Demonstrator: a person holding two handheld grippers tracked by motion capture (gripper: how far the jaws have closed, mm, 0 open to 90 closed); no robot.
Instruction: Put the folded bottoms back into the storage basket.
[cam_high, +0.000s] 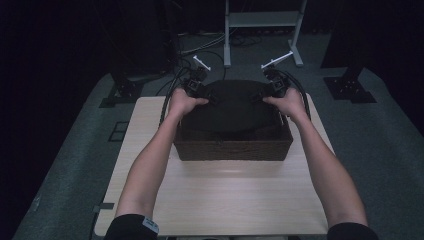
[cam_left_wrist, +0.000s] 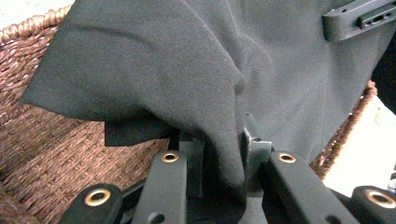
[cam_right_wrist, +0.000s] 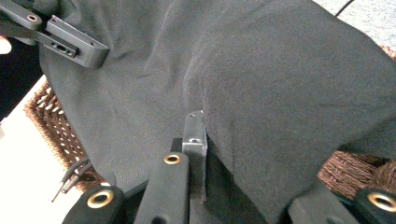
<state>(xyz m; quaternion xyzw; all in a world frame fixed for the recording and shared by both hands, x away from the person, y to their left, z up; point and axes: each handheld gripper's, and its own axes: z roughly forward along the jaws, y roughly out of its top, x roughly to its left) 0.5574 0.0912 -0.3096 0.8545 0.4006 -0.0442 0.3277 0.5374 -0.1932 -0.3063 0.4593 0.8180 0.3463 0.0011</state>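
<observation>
left gripper: clamped on cloth | right gripper: same, opposite edge | cloth: stretched flat between them, right over the basket (straight drop, I'd guess)

A lab or recording studio: black curtains wall in a grey carpeted floor, cables trail toward a metal stand far behind the light wooden table.
</observation>
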